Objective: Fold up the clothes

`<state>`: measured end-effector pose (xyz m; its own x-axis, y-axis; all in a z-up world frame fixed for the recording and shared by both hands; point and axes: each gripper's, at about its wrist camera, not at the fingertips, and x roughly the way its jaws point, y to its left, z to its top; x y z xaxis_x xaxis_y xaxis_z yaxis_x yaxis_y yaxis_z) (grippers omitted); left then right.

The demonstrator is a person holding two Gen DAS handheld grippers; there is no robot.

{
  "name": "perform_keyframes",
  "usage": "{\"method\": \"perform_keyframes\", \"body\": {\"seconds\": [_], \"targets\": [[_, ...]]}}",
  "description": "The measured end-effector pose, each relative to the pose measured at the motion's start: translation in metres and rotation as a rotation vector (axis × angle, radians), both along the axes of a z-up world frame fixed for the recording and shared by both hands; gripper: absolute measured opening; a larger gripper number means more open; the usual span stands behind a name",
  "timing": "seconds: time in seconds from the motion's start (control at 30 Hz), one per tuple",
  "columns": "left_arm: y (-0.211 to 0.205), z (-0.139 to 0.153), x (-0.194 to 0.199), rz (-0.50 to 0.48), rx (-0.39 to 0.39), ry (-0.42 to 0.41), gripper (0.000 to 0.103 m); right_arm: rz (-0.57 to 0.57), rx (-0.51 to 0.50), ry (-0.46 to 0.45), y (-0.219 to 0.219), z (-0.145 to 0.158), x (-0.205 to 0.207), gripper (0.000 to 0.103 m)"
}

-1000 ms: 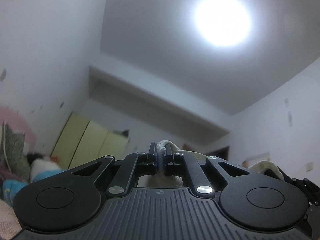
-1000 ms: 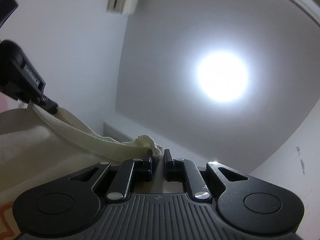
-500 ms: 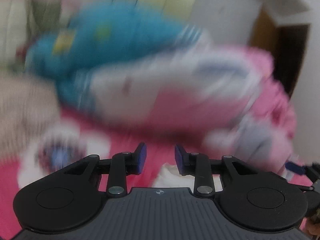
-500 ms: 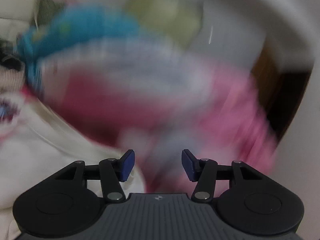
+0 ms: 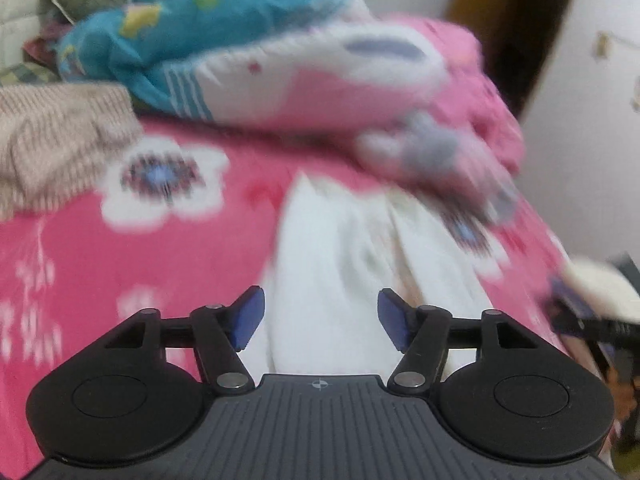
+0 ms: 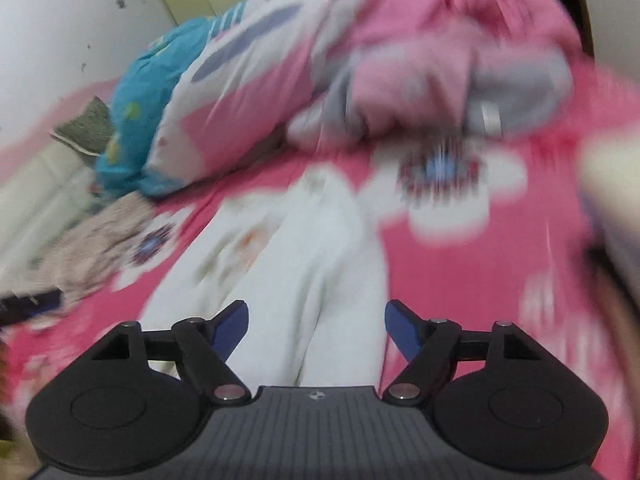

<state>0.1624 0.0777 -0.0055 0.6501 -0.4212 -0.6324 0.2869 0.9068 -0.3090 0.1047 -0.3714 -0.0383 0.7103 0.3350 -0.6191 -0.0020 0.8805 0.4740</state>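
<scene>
Pink floral bedding [image 5: 80, 248] forms the work surface in both wrist views, with a heap of pink, white and blue quilts [image 5: 320, 68] piled at its far end and a beige knitted item [image 5: 52, 140] lying off to the left. On the bedding lies the white garment [image 5: 344, 248], a pale cloth with faint print, rumpled into lengthwise ridges. Its long axis runs straight away from both cameras toward the quilt heap, its near end passing beneath each tool and its far end tapering short of the heap. The left gripper [image 5: 320, 314] has its 2 blue-padded fingers spread wide with nothing between them, the cloth showing through the gap below. The right gripper [image 6: 316, 328] is likewise spread wide and holds nothing, set over the same near end; in its view the garment [image 6: 304, 264] lies dead ahead and a little left. Neither tool is clearly nearer: both sit at the near edge, side by side. Motion blur hides whether the cloth is already doubled, so this could be a laid-out piece or a partly folded one
</scene>
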Motion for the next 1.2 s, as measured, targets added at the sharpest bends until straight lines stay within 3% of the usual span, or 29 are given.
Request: {"method": "perform_keyframes", "body": {"seconds": [0.1, 0.23, 0.5, 0.6, 0.67, 0.73, 0.8, 1.0, 1.1, 1.2], "targets": [[-0.006, -0.021, -0.049, -0.045, 0.021, 0.068, 0.064, 0.030, 0.090, 0.108, 0.001, -0.023, -0.051, 0.081], [-0.018, -0.047, -0.105, -0.069, 0.074, 0.092, 0.063, 0.042, 0.105, 0.160, 0.015, -0.045, -0.100, 0.081], [-0.033, -0.089, -0.168, -0.099, 0.119, 0.159, 0.062, 0.044, 0.198, 0.148, 0.030, -0.058, -0.148, 0.075], [-0.037, -0.104, -0.169, -0.058, 0.170, 0.169, 0.049, 0.046, 0.221, 0.142, 0.036, -0.061, -0.154, 0.075], [-0.037, -0.110, -0.169, -0.024, 0.186, 0.173, 0.029, 0.041, 0.230, 0.140, 0.038, -0.064, -0.157, 0.075], [-0.031, -0.108, -0.168, -0.009, 0.156, 0.172, 0.012, 0.035, 0.235, 0.133, 0.040, -0.064, -0.162, 0.074], [-0.022, -0.100, -0.166, -0.006, 0.100, 0.177, 0.006, 0.027, 0.230, 0.116, 0.039, -0.061, -0.168, 0.074], [0.030, -0.051, -0.147, -0.042, -0.325, 0.175, 0.005, 0.002, 0.243, 0.089, 0.034, -0.053, -0.175, 0.075], [0.055, -0.023, -0.119, -0.021, -0.460, 0.107, 0.005, -0.012, 0.254, 0.089, 0.032, -0.053, -0.172, 0.074], [0.075, 0.000, -0.072, 0.018, -0.515, 0.056, 0.005, -0.029, 0.257, 0.094, 0.032, -0.054, -0.166, 0.074]]}}
